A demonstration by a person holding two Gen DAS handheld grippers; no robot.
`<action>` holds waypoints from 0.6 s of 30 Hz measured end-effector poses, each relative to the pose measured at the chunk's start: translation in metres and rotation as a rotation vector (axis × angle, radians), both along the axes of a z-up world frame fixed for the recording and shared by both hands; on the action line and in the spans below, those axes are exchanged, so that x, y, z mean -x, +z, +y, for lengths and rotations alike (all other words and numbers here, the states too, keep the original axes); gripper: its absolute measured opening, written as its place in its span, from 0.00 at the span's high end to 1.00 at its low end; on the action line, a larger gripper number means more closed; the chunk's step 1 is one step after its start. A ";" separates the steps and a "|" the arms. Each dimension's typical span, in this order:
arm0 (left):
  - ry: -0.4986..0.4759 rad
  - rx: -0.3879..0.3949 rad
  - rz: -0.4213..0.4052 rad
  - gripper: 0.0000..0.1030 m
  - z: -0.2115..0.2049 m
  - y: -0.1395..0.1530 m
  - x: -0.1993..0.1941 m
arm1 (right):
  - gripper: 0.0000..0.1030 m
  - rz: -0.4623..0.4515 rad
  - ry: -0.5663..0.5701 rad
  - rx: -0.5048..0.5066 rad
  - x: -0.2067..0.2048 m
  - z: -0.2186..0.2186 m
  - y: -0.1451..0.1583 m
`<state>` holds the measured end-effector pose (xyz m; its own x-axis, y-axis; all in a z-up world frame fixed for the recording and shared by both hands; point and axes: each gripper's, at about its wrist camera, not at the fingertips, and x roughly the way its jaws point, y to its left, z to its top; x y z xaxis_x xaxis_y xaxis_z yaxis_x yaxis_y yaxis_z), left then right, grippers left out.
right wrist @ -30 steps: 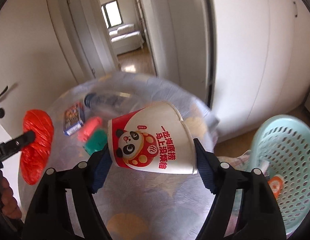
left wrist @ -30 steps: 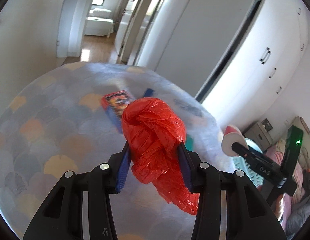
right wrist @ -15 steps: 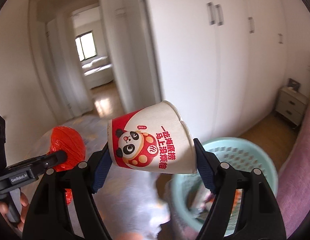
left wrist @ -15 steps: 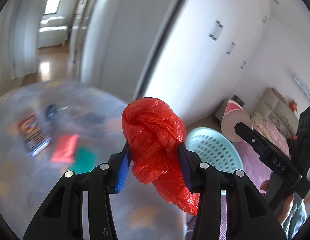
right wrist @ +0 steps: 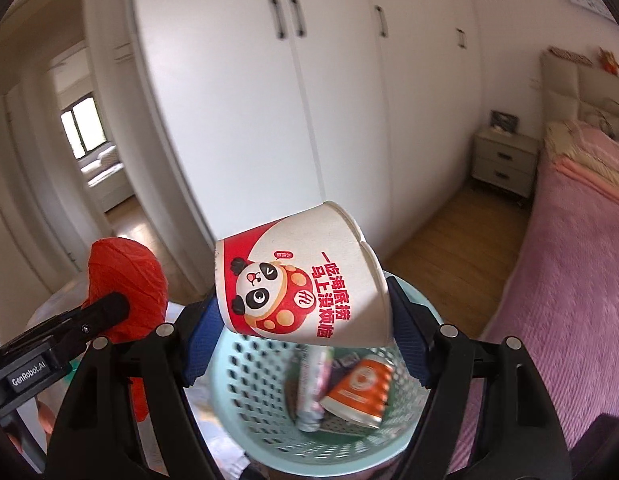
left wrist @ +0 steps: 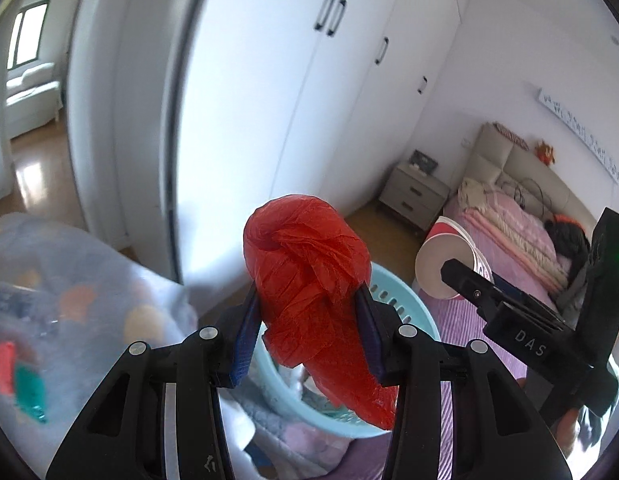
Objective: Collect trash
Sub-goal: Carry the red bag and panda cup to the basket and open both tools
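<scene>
My left gripper (left wrist: 307, 316) is shut on a crumpled red plastic bag (left wrist: 309, 280) and holds it above the near rim of a light blue perforated basket (left wrist: 413, 316). My right gripper (right wrist: 299, 320) is shut on a white and red paper cup with a panda print (right wrist: 297, 280), held on its side over the same basket (right wrist: 245, 392). The basket holds an orange cup (right wrist: 357, 388) and other wrappers. The red bag (right wrist: 125, 280) and the left gripper also show at the left of the right wrist view. The paper cup (left wrist: 441, 264) shows at the right of the left wrist view.
A round table with a patterned cover (left wrist: 69, 300) and small items stands to the left. White wardrobe doors (right wrist: 309, 100) are behind. A bed with pink bedding (right wrist: 569, 280) is on the right, with a nightstand (right wrist: 505, 160) beyond it.
Both grippers have swung right, away from the table, with the bag and the cup still held. The basket now lies directly below them.
</scene>
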<state>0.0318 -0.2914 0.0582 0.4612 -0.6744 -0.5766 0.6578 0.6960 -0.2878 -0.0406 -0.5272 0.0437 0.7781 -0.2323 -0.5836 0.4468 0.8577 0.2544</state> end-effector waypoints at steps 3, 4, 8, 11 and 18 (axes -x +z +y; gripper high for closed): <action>-0.013 -0.035 0.010 0.59 -0.021 -0.013 -0.002 | 0.30 0.033 -0.027 -0.028 -0.001 -0.015 -0.012; -0.015 -0.041 0.014 0.59 -0.023 -0.016 -0.004 | 0.30 0.041 -0.034 -0.033 -0.001 -0.017 -0.016; -0.017 -0.044 0.057 0.59 -0.029 -0.030 -0.014 | 0.30 0.060 -0.055 -0.051 -0.003 -0.025 -0.027; -0.020 -0.050 0.076 0.58 -0.037 -0.036 -0.018 | 0.30 0.065 -0.060 -0.058 -0.005 -0.028 -0.029; 0.013 -0.040 0.055 0.41 -0.031 -0.030 -0.017 | 0.29 0.065 -0.078 -0.095 -0.005 -0.036 -0.033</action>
